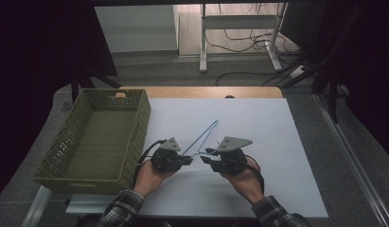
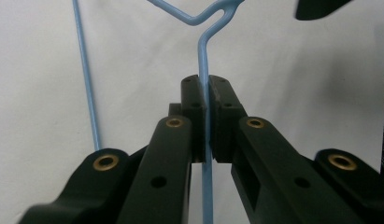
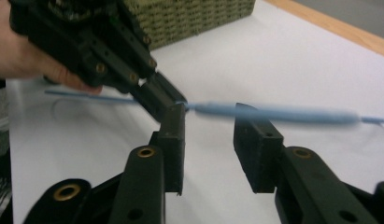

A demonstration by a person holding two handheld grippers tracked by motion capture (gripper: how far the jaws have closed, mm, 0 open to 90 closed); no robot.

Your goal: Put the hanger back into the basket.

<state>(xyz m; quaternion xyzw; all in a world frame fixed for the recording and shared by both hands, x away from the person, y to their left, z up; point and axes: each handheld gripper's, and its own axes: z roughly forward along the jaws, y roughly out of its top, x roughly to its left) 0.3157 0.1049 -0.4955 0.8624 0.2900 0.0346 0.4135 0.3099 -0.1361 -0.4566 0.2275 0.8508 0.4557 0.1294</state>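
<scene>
Two hands are holding grippers just right of the green basket (image 1: 100, 137). Left gripper (image 2: 206, 116) fingers are pinching the blue wire hanger (image 2: 204, 56), which is lying on the white worktop (image 1: 258, 127). Right gripper (image 3: 208, 140) fingers are spread wide around its thin wire. Thin wire could slip or twist if they are closing off-center.

No legible text, labels, brand marks, numbers or signs appear in any view.
</scene>
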